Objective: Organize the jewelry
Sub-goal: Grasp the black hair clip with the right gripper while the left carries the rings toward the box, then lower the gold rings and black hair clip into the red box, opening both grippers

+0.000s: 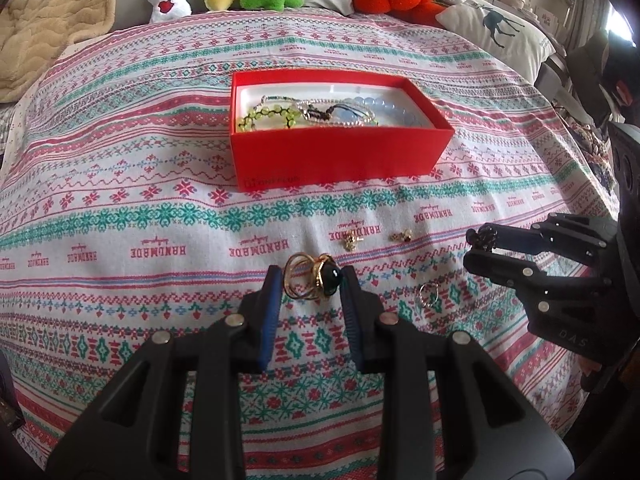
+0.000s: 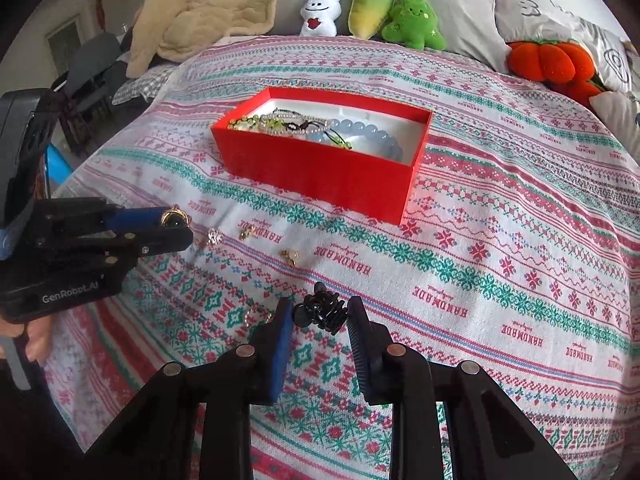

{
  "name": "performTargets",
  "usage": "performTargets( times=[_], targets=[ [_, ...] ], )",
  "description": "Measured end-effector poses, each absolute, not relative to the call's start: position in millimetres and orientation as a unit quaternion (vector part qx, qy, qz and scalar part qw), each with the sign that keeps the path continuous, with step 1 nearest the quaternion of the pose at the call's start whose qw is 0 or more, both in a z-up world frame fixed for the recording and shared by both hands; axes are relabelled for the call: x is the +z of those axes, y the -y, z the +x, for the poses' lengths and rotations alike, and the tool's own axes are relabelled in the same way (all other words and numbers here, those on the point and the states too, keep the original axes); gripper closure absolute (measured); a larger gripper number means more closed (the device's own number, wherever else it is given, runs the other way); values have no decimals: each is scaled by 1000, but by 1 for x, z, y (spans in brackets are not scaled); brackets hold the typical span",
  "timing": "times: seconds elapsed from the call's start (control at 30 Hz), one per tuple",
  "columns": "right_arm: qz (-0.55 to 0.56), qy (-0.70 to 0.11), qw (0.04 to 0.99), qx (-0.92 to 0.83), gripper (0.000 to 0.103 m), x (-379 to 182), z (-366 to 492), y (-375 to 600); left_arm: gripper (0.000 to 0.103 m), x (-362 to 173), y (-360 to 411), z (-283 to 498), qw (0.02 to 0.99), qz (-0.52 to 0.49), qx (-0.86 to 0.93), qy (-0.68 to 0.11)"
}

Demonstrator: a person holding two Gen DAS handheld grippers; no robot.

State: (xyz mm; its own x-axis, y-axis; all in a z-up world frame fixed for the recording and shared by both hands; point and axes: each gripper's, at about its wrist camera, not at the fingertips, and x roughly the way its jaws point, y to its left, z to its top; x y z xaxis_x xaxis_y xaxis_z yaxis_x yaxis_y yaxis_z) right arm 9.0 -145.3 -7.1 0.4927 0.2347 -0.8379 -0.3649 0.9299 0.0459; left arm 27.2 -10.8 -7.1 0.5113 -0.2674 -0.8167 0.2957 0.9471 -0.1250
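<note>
1. Left wrist view: the left claw point(image 1: 311, 280) is clamped on a gold ring with a dark green stone point(image 1: 316, 282), above the patterned bedspread point(image 1: 120, 200). Two small gold earrings point(image 1: 376, 238) lie beyond; the red box point(image 1: 336, 152) holds beaded bracelets point(image 1: 304, 114).
2. Right wrist view: the right claw point(image 2: 320, 314) pinches a small black hair clip point(image 2: 319, 312), near the box's front side.

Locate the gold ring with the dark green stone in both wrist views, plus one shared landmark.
Left wrist: gold ring with the dark green stone, lower centre, held between the left gripper jaws.
Right wrist: same ring, far left at mid height, at the tip of the left gripper, seen side-on.
Shared landmark: red box of beaded bracelets, beyond the ring in both views.
</note>
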Motion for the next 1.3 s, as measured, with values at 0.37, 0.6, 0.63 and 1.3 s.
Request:
performTargets(
  times=[0.37, 0.6, 0.63, 1.3],
  targets=[
    [-47, -468, 867, 165, 75, 13, 27, 142, 72, 17, 7, 42, 878, -14, -147, -456],
    [-31, -461, 873, 158, 75, 25, 40, 141, 72, 27, 12, 53, 882, -31, -141, -449],
    [-28, -460, 873, 157, 75, 27, 42, 142, 72, 29, 12, 56, 882, -33, -141, -448],
    [15, -454, 880, 140, 75, 31, 96, 154, 72, 22, 37, 108, 884, -24, -129, -448]
  ],
)
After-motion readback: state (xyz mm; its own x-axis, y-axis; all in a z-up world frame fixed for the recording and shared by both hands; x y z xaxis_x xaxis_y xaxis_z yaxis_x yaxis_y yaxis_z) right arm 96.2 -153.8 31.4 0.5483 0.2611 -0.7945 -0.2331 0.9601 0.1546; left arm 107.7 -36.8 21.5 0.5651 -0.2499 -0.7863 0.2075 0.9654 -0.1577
